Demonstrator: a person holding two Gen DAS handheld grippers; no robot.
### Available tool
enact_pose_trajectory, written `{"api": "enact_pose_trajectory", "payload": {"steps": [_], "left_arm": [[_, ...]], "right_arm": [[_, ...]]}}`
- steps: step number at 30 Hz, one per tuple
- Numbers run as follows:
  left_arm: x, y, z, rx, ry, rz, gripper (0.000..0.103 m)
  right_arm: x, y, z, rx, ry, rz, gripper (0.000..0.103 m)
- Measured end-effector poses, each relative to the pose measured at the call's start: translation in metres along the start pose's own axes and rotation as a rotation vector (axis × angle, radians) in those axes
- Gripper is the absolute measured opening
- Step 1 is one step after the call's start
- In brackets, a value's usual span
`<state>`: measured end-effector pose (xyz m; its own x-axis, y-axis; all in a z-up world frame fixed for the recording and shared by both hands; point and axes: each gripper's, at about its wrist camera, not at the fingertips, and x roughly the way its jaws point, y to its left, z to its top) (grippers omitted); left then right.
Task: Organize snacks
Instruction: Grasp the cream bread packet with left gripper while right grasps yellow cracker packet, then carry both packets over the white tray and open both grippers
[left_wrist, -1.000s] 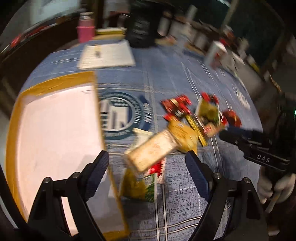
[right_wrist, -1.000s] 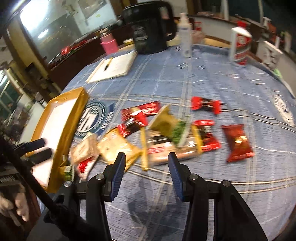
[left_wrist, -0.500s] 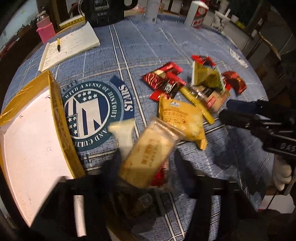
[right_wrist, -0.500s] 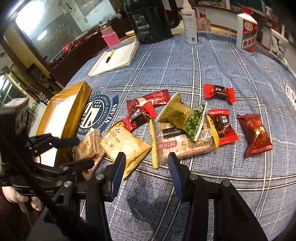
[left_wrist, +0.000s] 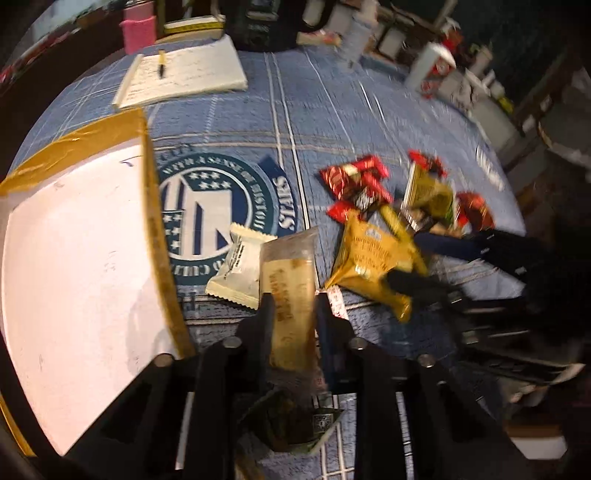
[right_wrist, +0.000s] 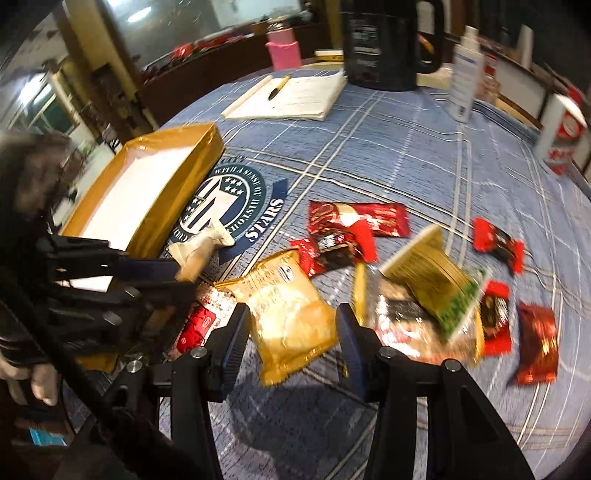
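While the left tool (left_wrist: 291, 325) clamps a tan cracker packet (left_wrist: 290, 291) beside the gold box (left_wrist: 155, 206), the right tool (right_wrist: 288, 332) gapes around a yellow packet (right_wrist: 284, 314); next, probably carry the crackers into that box.

Six red snack packets (right_wrist: 358, 219), two yellow packets (right_wrist: 291, 317), one box (right_wrist: 147, 206)

**Hidden, cropped, blurred**

Cracker pack (left_wrist: 290, 295): lower end hidden between left gripper (left_wrist: 291, 317) fingers, print blurred. Dark green packet (left_wrist: 295, 424) under the fingers, label unreadable. Box (left_wrist: 74, 240) cropped at the left edge. Red packet (right_wrist: 197, 325) half hidden by the left gripper. Peas bag (right_wrist: 432, 280) motion-blurred.
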<state>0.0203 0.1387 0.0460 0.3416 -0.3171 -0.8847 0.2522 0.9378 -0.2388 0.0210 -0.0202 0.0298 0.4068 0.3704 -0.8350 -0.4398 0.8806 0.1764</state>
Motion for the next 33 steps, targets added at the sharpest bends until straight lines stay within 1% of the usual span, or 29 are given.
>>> {"api": "enact_pose_trajectory", "payload": {"steps": [6, 11, 12, 14, 16, 19, 22, 23, 25, 27, 28, 29, 31, 33], "left_arm": [[-0.024, 0.014, -0.007, -0.068, -0.059, -0.029, 0.022], [-0.016, 0.011, -0.010, -0.062, -0.037, 0.000, 0.022], [-0.013, 0.010, -0.010, -0.061, -0.025, -0.009, 0.023], [-0.008, 0.007, -0.008, -0.048, -0.008, -0.012, 0.027], [-0.003, 0.003, -0.007, -0.028, 0.004, -0.007, 0.038], [0.011, -0.003, -0.003, 0.001, 0.036, 0.018, 0.041], [0.025, -0.005, -0.001, 0.024, 0.072, 0.057, 0.044], [0.027, -0.009, 0.000, 0.050, 0.068, 0.085, 0.046], [0.035, -0.015, 0.003, 0.091, 0.082, 0.115, 0.052], [0.042, -0.025, 0.003, 0.144, 0.087, 0.154, 0.052], [0.043, -0.029, 0.004, 0.158, 0.088, 0.168, 0.045], [0.044, -0.031, 0.004, 0.166, 0.082, 0.177, 0.036], [0.043, -0.030, 0.005, 0.149, 0.068, 0.150, 0.035], [0.039, -0.030, 0.005, 0.131, 0.050, 0.148, 0.035]], "right_arm": [[0.018, 0.005, 0.005, -0.044, 0.042, 0.020, 0.061], [0.032, 0.013, 0.006, -0.071, 0.080, 0.010, 0.061], [0.033, 0.014, 0.006, -0.081, 0.078, 0.000, 0.054], [0.032, 0.017, 0.006, -0.087, 0.083, -0.002, 0.044], [0.032, 0.013, 0.006, -0.051, 0.099, 0.023, 0.044], [0.024, 0.006, 0.002, -0.002, 0.089, 0.026, 0.043], [0.011, -0.004, -0.005, 0.070, 0.058, 0.031, 0.043], [0.005, -0.007, -0.007, 0.093, 0.046, 0.035, 0.043], [-0.006, -0.011, -0.013, 0.128, 0.024, 0.051, 0.044], [-0.014, -0.011, -0.020, 0.143, 0.011, 0.061, 0.043], [-0.017, -0.010, -0.022, 0.147, 0.007, 0.064, 0.043], [-0.021, -0.009, -0.026, 0.150, 0.003, 0.068, 0.043], [-0.026, -0.006, -0.029, 0.149, -0.008, 0.068, 0.043], [-0.031, -0.006, -0.033, 0.159, -0.016, 0.072, 0.043]]}}
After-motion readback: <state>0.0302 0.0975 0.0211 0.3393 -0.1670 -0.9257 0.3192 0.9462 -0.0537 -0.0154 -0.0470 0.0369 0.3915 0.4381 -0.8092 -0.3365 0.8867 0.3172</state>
